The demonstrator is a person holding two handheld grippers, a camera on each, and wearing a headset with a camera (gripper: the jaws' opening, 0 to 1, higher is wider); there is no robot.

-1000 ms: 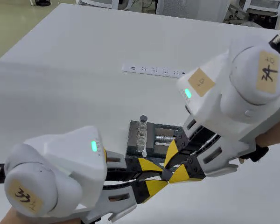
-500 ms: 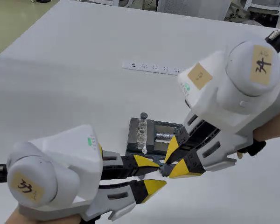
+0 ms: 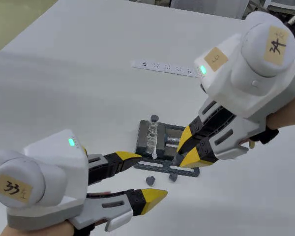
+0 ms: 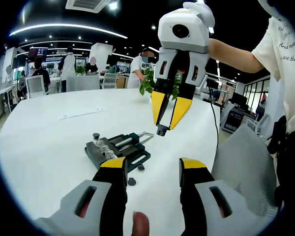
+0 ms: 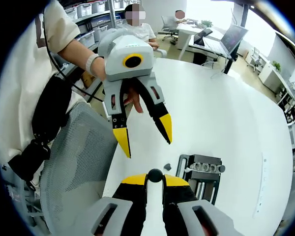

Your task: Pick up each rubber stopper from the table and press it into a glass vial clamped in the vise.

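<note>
**While pinching one dark stopper, hangs just beside the vise**

Grips a small, dark grey, round rubber stopper (image 5: 155, 174) between the yellow tips of the right tool (image 3: 178, 161), with the jaws closed down to the stopper's width. Hangs clear of the white tabletop (image 3: 78, 88) with the tips pointing down, just beside the near edge of the dark grey metal vise (image 3: 163, 147).

Holds the left tool (image 3: 153, 174) lower and nearer the person. Keeps its yellow-tipped jaws spread wide, with nothing between them. Points it toward the vise, with the tips apart from it.

Finds two loose stoppers (image 3: 150, 180) of the same dark rubber on the tabletop. Places them just in front of the vise base, one near the other, ahead of the left tool's tips and below the right tool's.

Shows a short row of clear glass vials (image 3: 151, 140) standing upright, clamped between the vise jaws. Marks a seated stopper (image 3: 154, 118) on top of the vial at the far end of the row. Cannot tell whether the other vials are capped.

Puts a long white power strip (image 3: 164, 69) flat on the tabletop, well beyond the vise.
</note>
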